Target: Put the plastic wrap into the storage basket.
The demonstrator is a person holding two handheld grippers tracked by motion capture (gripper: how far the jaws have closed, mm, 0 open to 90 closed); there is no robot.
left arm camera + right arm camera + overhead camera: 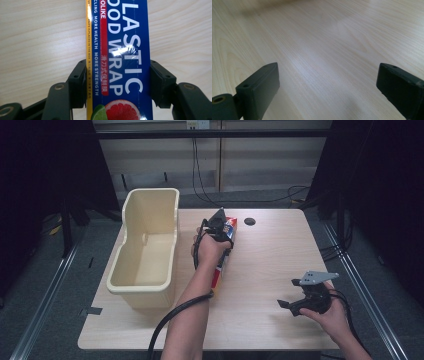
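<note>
Two tongs work our tabletop (270, 265): our left tongs (117, 82) clench the wrap box (120, 50), both pads touching its long sides, as it lies flat near centre, at 3 o'clock of the cream bin (147, 250). Our right tongs (327, 85) hang released over bare wood at 4 o'clock of the box.

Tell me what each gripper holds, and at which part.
The left gripper clamps the plastic wrap box across its long sides, fingers on both edges. The right gripper holds nothing.
</note>
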